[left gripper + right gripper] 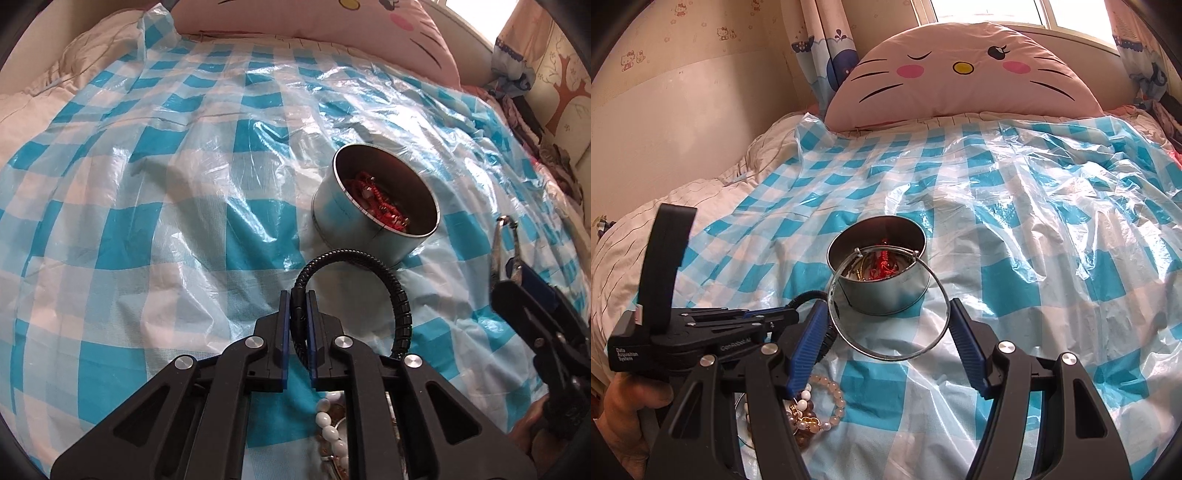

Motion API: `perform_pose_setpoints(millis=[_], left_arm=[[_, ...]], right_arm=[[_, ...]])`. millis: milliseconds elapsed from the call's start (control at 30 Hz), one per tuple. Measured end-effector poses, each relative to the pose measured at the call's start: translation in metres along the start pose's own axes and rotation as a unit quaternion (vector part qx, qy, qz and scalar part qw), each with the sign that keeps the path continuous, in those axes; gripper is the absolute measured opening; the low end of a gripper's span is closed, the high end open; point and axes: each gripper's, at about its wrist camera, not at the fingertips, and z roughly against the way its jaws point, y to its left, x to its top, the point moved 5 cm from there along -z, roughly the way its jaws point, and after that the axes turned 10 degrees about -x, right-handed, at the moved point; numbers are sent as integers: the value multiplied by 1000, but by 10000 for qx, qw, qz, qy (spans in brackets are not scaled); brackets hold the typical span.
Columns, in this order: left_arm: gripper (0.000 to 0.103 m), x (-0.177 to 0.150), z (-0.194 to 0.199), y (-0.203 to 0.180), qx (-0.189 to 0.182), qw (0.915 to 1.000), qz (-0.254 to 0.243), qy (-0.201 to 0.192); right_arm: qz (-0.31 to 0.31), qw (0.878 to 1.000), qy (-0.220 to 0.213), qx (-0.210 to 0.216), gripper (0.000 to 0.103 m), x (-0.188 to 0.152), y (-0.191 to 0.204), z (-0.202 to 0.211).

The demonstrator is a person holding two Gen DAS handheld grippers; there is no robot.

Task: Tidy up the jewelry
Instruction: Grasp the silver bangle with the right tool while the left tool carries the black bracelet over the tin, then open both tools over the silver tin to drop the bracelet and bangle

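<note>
1. Left wrist view: the left claw is pinching a black ribbed bracelet between its blue pads. The stiff, segmented loop arches up and curls to the claw's right, apparently lifted for the tin. Ahead and slightly right stands the round metal tin, smooth-walled, holding red beaded jewelry. It rests on a glossy, crinkled blue-checked plastic sheet spread over the bed. Under the claw lies a string of white oval beads.

2. Right wrist view: the right claw is spread, its pads braced against the outer sides of a thin silver bangle, a rigid wire hoop. The tin sits just ahead, behind the hoop. Below the claw's left finger lies a pale bead bracelet, presumably awaiting sorting.
</note>
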Motion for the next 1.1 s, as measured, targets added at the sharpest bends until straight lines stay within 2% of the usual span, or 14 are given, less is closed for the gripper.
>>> perform_pose_setpoints(millis=[100, 267, 467, 767, 867, 967, 1100], left_arm=[[7, 6, 15, -6, -283, 9991, 63, -293], [7, 25, 9, -22, -354, 9985, 51, -408], [7, 50, -5, -45, -260, 9983, -132, -513], [8, 71, -31, -42, -114, 9989, -47, -451], [13, 71, -33, -31, -156, 9989, 143, -414], [16, 72, -21, -23, -153, 9978, 245, -589], [39, 73, 5, -9, 25, 9934, 424, -1065]], right_arm=[[-21, 10000, -91, 1, 65, 3, -1, 3], [107, 9993, -335, -88, 65, 10, 4, 7], [128, 9988, -451, -155, 65, 21, 2, -2], [184, 9990, -386, -155, 65, 32, 3, -22], [316, 9988, -344, -165, 65, 35, 9, -30], [368, 9986, -363, -135, 65, 40, 13, -36], [451, 9984, -323, -121, 65, 46, 20, -47]])
